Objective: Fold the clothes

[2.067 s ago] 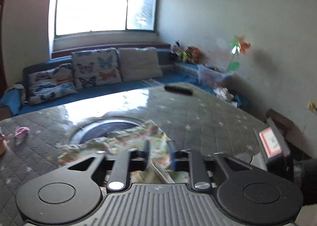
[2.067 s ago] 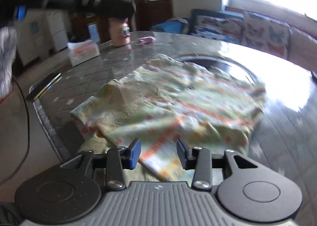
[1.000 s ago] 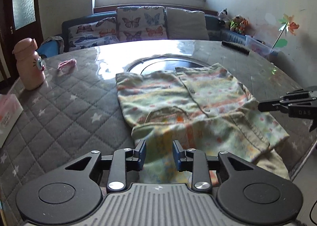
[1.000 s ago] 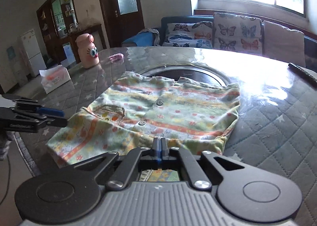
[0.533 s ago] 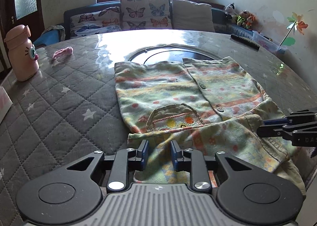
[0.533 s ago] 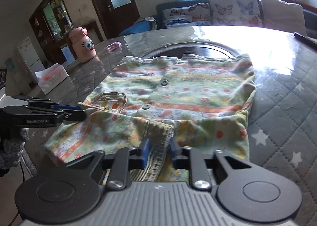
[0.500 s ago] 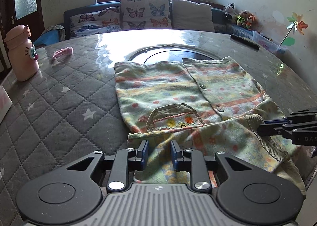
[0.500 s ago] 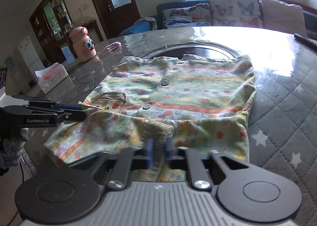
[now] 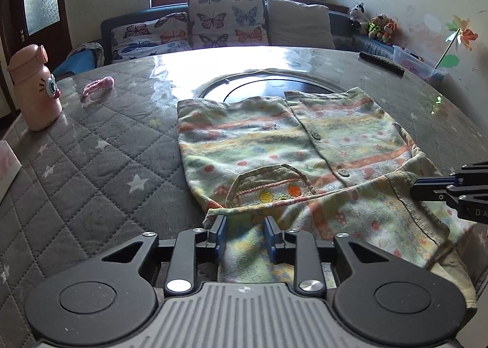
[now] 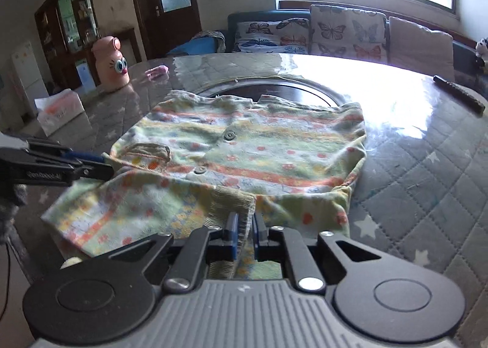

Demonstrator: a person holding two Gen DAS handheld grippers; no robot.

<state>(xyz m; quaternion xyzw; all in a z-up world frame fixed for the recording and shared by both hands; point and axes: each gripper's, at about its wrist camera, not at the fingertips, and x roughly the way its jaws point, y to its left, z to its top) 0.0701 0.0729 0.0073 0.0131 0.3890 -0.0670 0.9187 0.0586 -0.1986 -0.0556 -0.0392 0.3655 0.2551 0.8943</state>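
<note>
**Two grippers at the near edge of the shirt**

Two sets of tongs sit low in your wrist views. Your left gripper has its jaws a moderate way apart and has just been opening further; the folded sleeve lies between the pads, which do not appear to press on it. Your right gripper is narrow and has just been easing open, with the ribbed cuff standing in the slot; whether the pads still pinch it is hard to make out.

The striped shirt lies buttoned and flat at frame centre on the quilted table, its far hem over the dark round inset. Its near edge is hidden under the gripper bodies. At left you see a pink bottle; the tissue box is cut off in the left view.
</note>
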